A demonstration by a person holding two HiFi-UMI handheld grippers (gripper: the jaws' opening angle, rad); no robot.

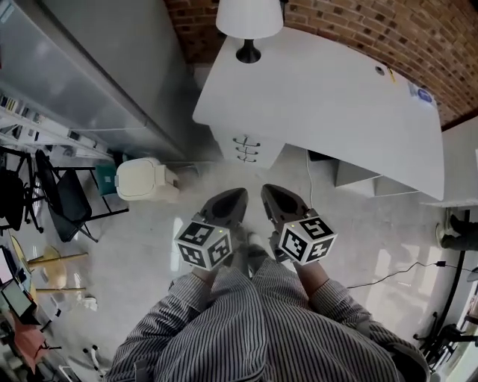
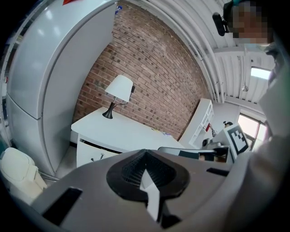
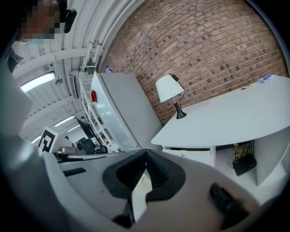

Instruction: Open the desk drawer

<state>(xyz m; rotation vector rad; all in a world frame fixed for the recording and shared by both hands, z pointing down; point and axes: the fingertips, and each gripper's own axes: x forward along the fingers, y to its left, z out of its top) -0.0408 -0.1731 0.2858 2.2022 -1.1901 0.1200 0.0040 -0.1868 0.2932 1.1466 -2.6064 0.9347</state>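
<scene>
Holds left hand-held gripper [image 1: 239, 192] pressed together, empty, aimed at desk drawer [image 1: 246, 148], well apart, under left end of white bench [image 1: 336, 97]. Holds right hand-held gripper [image 1: 269, 189] just beside, likewise pressed together, empty. Cannot read blue sticker [image 1: 423, 95] far right.

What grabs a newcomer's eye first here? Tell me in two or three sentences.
First, at the centre of the head view, the left gripper and the right gripper sit side by side, each with a black-and-white marker cube, jaws shut on nothing. Beyond them, the white desk stands against the brick wall, with a white-shaded lamp at its corner and drawers below.
</scene>
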